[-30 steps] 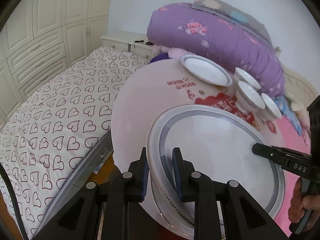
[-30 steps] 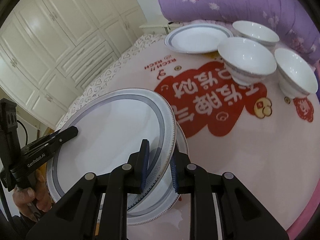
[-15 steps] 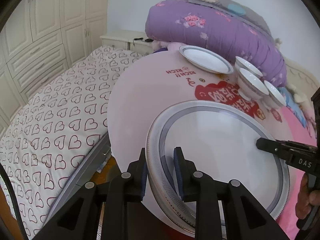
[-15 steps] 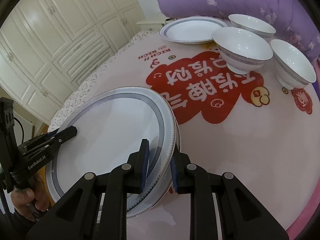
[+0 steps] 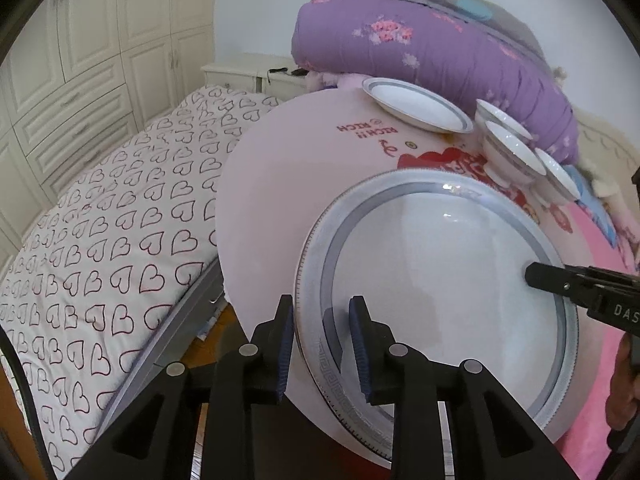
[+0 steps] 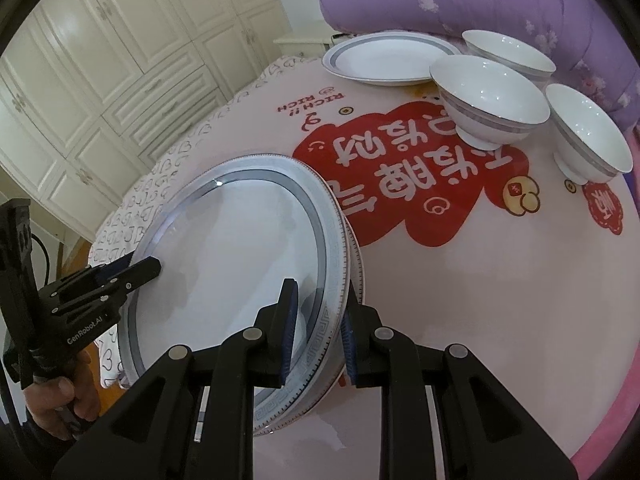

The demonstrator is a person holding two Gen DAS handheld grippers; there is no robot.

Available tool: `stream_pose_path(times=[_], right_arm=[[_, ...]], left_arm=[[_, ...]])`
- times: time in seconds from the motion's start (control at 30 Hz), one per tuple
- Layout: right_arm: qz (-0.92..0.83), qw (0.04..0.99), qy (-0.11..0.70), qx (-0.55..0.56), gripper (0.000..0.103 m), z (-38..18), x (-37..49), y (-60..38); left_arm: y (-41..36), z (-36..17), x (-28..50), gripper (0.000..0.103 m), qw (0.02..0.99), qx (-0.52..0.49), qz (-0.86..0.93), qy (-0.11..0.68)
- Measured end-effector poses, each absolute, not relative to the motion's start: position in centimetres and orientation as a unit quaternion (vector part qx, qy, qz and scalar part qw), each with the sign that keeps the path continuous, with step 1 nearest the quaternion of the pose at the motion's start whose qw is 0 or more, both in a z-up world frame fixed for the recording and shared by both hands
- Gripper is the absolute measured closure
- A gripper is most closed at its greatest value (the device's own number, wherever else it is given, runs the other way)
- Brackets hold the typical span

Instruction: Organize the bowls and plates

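On the left, the left tongs (image 5: 322, 344) pinch the near rim of the large plate (image 5: 440, 280), one pad on top of the patterned border and one beneath it. Across the plate, the right tongs (image 6: 318, 328) clamp its opposite rim the same way, so both hands carry it together. It hangs low over the near edge of the round pink bench (image 6: 460, 300), tilted, and the right wrist view shows a second rim (image 6: 360, 276) directly beneath it, so another plate seems to lie underneath. Whether the two touch, I cannot tell.

By my reading the job is at an early stage: this plate is about to be stacked, or is just being lifted off, and nothing else looks sorted. A smaller plate (image 6: 390, 60) sits alone at the far side of the bench. Right of it three bowls stand separately, unstacked: the far bowl (image 6: 508, 54), the middle bowl (image 6: 490, 100) and the right bowl (image 6: 586, 132). They would still need gathering.

To the left of the bench lies a bed with a heart-print sheet (image 5: 120, 220), and a wardrobe (image 6: 100, 60) beyond it. Behind the bowls rises a rolled purple quilt (image 5: 432, 52), close to them and limiting space there. The middle of the bench, with its red print (image 6: 400, 184), is bare, so nothing blocks a path toward the far crockery.
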State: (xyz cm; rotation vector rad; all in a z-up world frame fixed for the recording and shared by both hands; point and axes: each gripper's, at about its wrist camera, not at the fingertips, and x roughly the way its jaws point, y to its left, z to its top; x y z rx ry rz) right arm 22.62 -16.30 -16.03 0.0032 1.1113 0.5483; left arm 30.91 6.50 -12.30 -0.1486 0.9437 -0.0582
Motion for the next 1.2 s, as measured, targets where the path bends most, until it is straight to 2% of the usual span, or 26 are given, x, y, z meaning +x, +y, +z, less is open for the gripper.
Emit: stream_pose_path(times=[0.67,0.83,0.87,0.9,0.93,0.97,1.0,1.03,1.2], right_arm=[[0.230,0.818,0.525,-0.044,0.078,-15.5,22.4,-15.9],[0.231,0.819,0.524,-0.041,0.076,-15.2,22.5,-16.3],[0.234,0.821,0.520,-0.036,0.072,-15.0,22.5,-16.4],[0.235,0.823,0.517,-0.033,0.058,-14.8,22.5,-16.5],[0.235,0.826,0.511,-0.028,0.031,-14.6,22.5,-16.6],[0.235,0.832,0.502,-0.022,0.015,-14.3,22.5,-16.8],[0.236,0.838,0.492,-0.016,0.001,-13.9,22.5,-17.0],[0.238,0.841,0.485,-0.014,0.000,-13.7,22.5,-17.1],[0.242,0.843,0.480,0.006,0.000,-13.2,22.9,-17.3]], left_arm=[[6.1,-12.5,30.5,0.080,0.885,-0.054,-0.029,0.462],[5.8,-12.6,30.7,0.076,0.883,-0.044,-0.031,0.466],[5.7,-12.7,30.7,0.071,0.882,-0.042,-0.031,0.468],[5.8,-12.7,30.7,0.066,0.882,-0.039,-0.028,0.469],[5.8,-12.6,30.7,0.052,0.882,-0.038,-0.022,0.469],[5.9,-12.5,30.6,0.029,0.884,-0.037,-0.016,0.466],[5.9,-12.4,30.6,0.016,0.886,-0.035,-0.013,0.463],[5.9,-12.2,30.4,0.001,0.890,-0.030,-0.007,0.455],[5.1,-11.1,29.6,0.001,0.903,0.000,0.013,0.430]])
